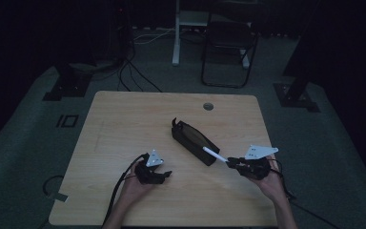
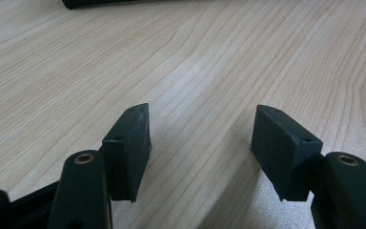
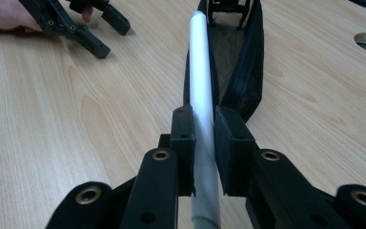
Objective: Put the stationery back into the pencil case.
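While the right gripper (image 3: pixel 204 143) pinches the white pen (image 3: pixel 201 90) just over the near end of the open black case (image 1: pixel 194 141), slide it straight in, with the empty left gripper (image 2: pixel 202 143) waiting wide open.

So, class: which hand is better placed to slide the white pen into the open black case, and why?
Right. The right gripper is shut on the white pen, aimed at the black case mouth. The left gripper sits open over bare table.

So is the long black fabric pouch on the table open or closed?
Open: the black fabric pouch gapes along its top, its inside showing beside the white pen.
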The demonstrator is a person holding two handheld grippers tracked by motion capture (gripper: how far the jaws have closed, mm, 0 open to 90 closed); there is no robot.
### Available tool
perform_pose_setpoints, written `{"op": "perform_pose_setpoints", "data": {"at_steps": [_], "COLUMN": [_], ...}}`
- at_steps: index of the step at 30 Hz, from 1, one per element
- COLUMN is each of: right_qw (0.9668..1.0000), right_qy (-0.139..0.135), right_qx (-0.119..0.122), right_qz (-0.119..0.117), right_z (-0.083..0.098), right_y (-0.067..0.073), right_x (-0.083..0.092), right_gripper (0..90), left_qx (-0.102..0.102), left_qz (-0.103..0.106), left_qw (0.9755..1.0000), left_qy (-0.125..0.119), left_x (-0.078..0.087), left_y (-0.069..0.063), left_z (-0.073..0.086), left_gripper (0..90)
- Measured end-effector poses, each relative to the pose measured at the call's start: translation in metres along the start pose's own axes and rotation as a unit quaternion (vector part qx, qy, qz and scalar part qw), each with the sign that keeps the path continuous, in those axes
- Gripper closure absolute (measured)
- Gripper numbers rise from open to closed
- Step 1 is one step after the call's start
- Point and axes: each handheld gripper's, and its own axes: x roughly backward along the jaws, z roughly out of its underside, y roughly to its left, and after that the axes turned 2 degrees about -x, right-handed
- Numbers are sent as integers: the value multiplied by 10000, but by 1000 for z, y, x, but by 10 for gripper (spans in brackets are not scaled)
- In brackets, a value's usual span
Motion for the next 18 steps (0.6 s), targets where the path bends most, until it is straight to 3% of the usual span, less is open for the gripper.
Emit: {"op": "perform_pose_setpoints", "data": {"at_steps": [18], "right_qw": [9999], "right_qy": [-88], "right_qx": [-31], "right_qz": [95], "right_z": [-8], "right_y": [-5], "right_x": [4], "right_gripper": [791], "left_qx": [1], "left_qz": [0], "left_qw": [10000], "left_qy": [-1], "left_x": [0], "left_y": [0], "left_z": [0], "left_gripper": [392]}}
